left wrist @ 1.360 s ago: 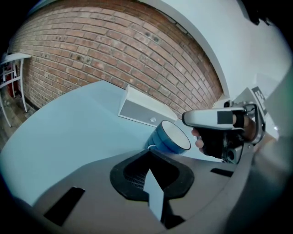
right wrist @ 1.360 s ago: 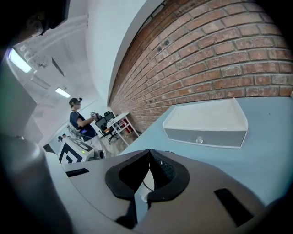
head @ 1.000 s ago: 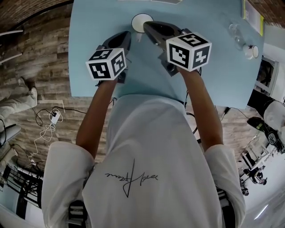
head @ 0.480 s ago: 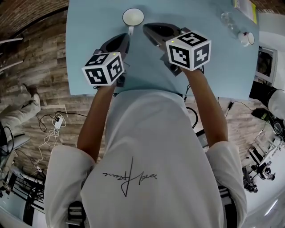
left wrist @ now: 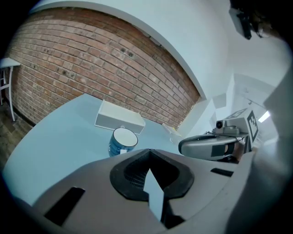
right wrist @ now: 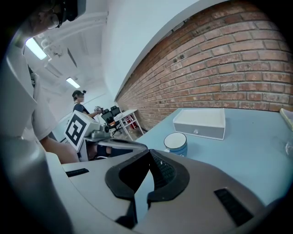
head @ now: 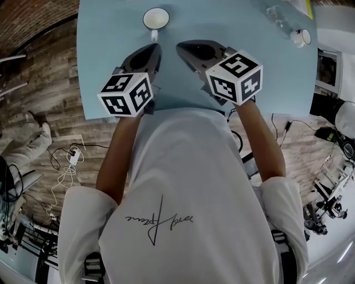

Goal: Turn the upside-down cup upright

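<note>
A blue cup [head: 156, 19] with a white inside stands at the far side of the light-blue table [head: 105, 66], its round white face up and its handle pointing toward me. The left gripper view shows the cup [left wrist: 122, 141] ahead and slightly left of the jaws. In the right gripper view the cup [right wrist: 176, 142] is ahead and slightly right. My left gripper [head: 154, 49] and right gripper [head: 182, 45] hover side by side short of it, both apart from it. Both pairs of jaws meet at the tips with nothing between them.
A white drawer box [left wrist: 120, 120] sits behind the cup near the brick wall, also in the right gripper view [right wrist: 200, 122]. A clear glass [head: 275, 12] and a small white item [head: 299, 37] lie at the far right. The table's near edge runs under my wrists.
Both grippers have drawn back toward me from the cup. A second ago the right gripper's tip was right beside the cup; now a gap separates them.
</note>
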`<act>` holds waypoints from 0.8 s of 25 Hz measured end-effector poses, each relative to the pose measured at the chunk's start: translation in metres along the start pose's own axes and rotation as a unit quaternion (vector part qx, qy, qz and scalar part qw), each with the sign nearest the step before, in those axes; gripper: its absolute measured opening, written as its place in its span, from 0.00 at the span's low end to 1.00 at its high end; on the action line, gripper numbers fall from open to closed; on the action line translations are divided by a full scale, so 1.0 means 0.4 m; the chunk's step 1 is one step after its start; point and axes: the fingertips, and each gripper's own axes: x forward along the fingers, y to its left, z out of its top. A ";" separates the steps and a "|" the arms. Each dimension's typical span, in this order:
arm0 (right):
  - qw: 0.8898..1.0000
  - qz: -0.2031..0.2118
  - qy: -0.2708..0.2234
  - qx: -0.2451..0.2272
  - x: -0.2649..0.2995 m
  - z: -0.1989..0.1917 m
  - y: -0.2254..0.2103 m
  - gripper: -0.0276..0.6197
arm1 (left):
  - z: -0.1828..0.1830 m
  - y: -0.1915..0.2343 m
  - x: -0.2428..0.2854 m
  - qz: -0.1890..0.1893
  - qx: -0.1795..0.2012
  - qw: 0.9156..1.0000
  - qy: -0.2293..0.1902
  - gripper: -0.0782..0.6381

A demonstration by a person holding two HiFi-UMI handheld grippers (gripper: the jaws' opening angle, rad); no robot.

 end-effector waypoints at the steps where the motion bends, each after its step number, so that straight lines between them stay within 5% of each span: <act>1: 1.000 0.000 -0.004 0.001 -0.009 0.001 0.004 0.08 | 0.002 -0.006 -0.002 -0.002 0.002 1.000 0.000 0.12; 20: 0.995 -0.054 -0.081 0.027 -0.159 -0.001 0.074 0.07 | 0.030 -0.118 -0.101 -0.042 0.036 0.998 -0.022 0.12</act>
